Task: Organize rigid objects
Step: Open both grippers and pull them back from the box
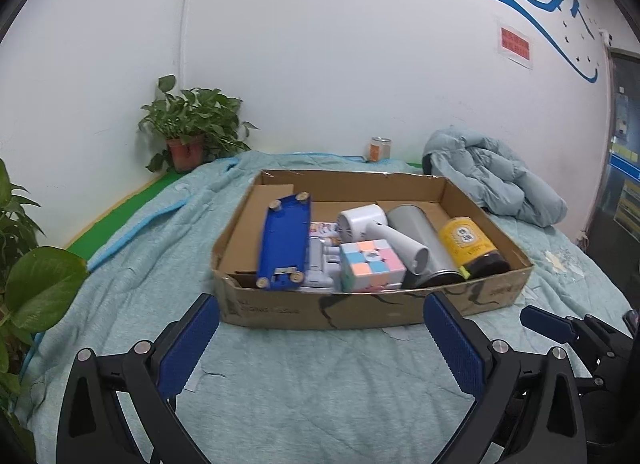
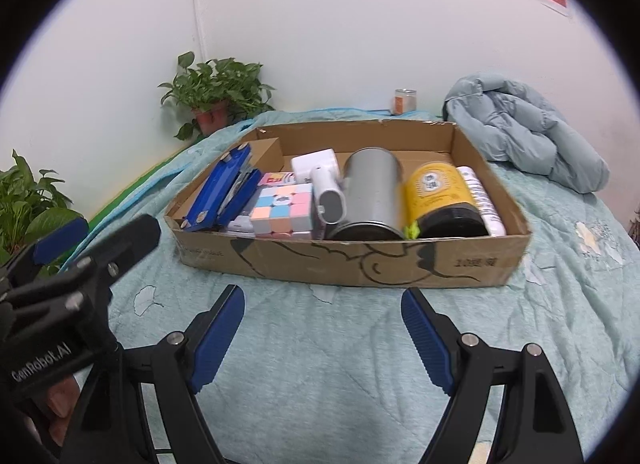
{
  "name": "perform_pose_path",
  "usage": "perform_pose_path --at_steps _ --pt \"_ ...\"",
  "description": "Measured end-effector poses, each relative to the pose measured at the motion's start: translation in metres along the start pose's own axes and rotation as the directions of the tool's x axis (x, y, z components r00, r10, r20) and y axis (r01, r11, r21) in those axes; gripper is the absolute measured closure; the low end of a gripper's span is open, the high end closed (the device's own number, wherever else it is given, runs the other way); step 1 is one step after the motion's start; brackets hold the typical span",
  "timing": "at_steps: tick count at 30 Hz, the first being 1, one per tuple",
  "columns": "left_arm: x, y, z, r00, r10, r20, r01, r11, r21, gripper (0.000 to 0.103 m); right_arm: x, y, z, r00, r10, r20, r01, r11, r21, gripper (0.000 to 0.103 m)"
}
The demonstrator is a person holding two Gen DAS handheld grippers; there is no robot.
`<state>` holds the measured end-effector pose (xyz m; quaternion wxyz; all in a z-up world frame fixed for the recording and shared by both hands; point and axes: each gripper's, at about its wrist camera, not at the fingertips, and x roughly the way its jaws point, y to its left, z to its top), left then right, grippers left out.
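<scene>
A shallow cardboard box (image 1: pixel 360 312) (image 2: pixel 344 260) lies on the bed ahead of both grippers. In it lie a blue case (image 1: pixel 284 240) (image 2: pixel 218 192), a pastel puzzle cube (image 1: pixel 370 268) (image 2: pixel 284 208), a white handheld fan (image 1: pixel 380 228) (image 2: pixel 324 188), a silver can (image 1: pixel 420 240) (image 2: pixel 372 196), a yellow jar with a black lid (image 1: pixel 470 248) (image 2: pixel 440 196) and a white tube (image 2: pixel 482 200). My left gripper (image 1: pixel 320 328) hangs open over the quilt just short of the box, holding nothing. My right gripper (image 2: pixel 322 328) is also open and holds nothing.
A pale green quilt (image 1: pixel 320 392) covers the bed. A folded light-blue jacket (image 1: pixel 492 180) lies at the back right, with a small jar (image 1: pixel 379 149) by the wall. Potted plants (image 1: pixel 192 124) stand at the back left and along the left edge (image 1: pixel 28 284).
</scene>
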<state>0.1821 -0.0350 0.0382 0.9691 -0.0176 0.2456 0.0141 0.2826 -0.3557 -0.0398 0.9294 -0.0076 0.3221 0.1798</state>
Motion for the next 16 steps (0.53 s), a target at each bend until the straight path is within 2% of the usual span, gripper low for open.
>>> perform_pose_path --at_steps 8,16 --pt "0.002 -0.018 0.002 1.0 -0.006 -0.009 0.006 1.0 0.018 0.001 -0.01 -0.016 0.0 1.0 -0.019 0.016 0.019 1.0 0.005 0.022" --pt "0.01 -0.019 0.007 0.999 -0.037 -0.025 0.037 0.999 0.008 0.001 -0.011 -0.018 -0.002 1.0 -0.02 0.013 0.02 1.0 -0.003 0.022"
